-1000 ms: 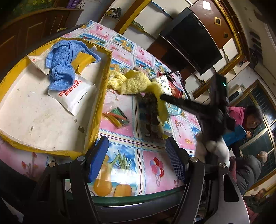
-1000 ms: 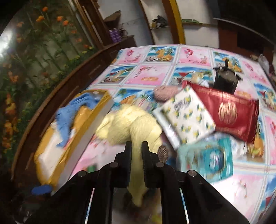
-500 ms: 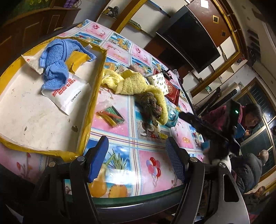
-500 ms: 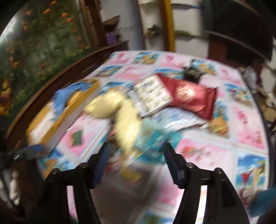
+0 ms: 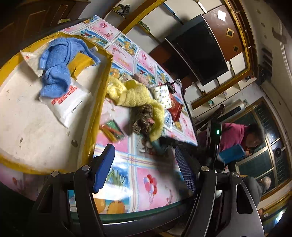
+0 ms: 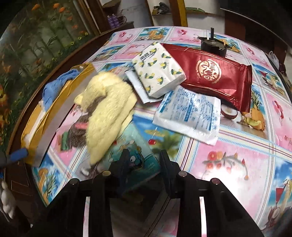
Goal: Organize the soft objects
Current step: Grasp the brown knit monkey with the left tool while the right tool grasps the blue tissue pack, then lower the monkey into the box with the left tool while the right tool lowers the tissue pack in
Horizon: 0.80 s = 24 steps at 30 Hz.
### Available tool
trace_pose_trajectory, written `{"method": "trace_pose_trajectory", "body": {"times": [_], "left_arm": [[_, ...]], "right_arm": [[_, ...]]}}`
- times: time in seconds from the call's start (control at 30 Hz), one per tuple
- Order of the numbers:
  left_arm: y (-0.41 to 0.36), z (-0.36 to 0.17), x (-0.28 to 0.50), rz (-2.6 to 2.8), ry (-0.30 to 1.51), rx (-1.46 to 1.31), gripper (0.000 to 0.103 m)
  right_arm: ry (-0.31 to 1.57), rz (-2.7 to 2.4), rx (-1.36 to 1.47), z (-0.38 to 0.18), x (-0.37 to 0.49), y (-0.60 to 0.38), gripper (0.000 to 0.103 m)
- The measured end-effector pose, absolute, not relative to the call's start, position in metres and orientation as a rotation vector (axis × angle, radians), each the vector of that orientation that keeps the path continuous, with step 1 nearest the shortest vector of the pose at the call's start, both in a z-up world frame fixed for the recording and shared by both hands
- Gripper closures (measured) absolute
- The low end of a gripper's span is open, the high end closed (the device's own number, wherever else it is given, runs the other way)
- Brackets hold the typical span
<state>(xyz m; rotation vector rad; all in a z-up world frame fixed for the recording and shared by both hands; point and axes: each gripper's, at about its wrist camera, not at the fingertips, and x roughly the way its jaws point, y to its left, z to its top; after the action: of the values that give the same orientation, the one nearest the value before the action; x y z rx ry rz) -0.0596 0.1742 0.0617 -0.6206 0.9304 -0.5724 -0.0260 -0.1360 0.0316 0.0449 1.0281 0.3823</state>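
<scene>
Dark wall-mounted TV (image 5: 199, 49), gold-trimmed white walls, grid-paned window (image 5: 264, 131), floral mural (image 6: 36, 36), wooden cabinet (image 5: 27, 16).

The right gripper (image 6: 144, 160) released the yellow towel (image 6: 109, 113), now straddling a teal packet (image 6: 138, 164).

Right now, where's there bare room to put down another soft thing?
The near half of the yellow-rimmed tray is bare white, below the white bag and blue towel. The tablecloth is also free right of the blue-printed pouch. It is crowded around the yellow towel, tissue pack and red packet.
</scene>
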Motion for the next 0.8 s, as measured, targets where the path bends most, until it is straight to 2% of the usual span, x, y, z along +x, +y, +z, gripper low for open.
{"method": "trace_pose_trajectory", "body": {"times": [0.27, 0.4, 0.43, 0.57, 0.8], "left_arm": [[0.125, 0.062, -0.030, -0.553, 0.980, -0.436, 0.034], [0.085, 0.059, -0.016, -0.525, 0.937, -0.140, 0.034], [0.076, 0.057, -0.012, -0.512, 0.924, -0.069, 0.034], [0.055, 0.042, 0.011, -0.499, 0.955, 0.030, 0.034], [0.031, 0.012, 0.045, -0.484, 1.028, 0.060, 0.034]], "right_arm": [[1.029, 0.434, -0.012, 0.031, -0.059, -0.135, 0.073], [0.999, 0.402, 0.008, 0.031, -0.056, -0.139, 0.047], [0.994, 0.404, 0.010, 0.031, -0.055, -0.139, 0.043], [0.986, 0.410, -0.003, 0.032, -0.049, -0.132, 0.042], [0.991, 0.428, -0.055, 0.028, -0.036, -0.110, 0.035]]}}
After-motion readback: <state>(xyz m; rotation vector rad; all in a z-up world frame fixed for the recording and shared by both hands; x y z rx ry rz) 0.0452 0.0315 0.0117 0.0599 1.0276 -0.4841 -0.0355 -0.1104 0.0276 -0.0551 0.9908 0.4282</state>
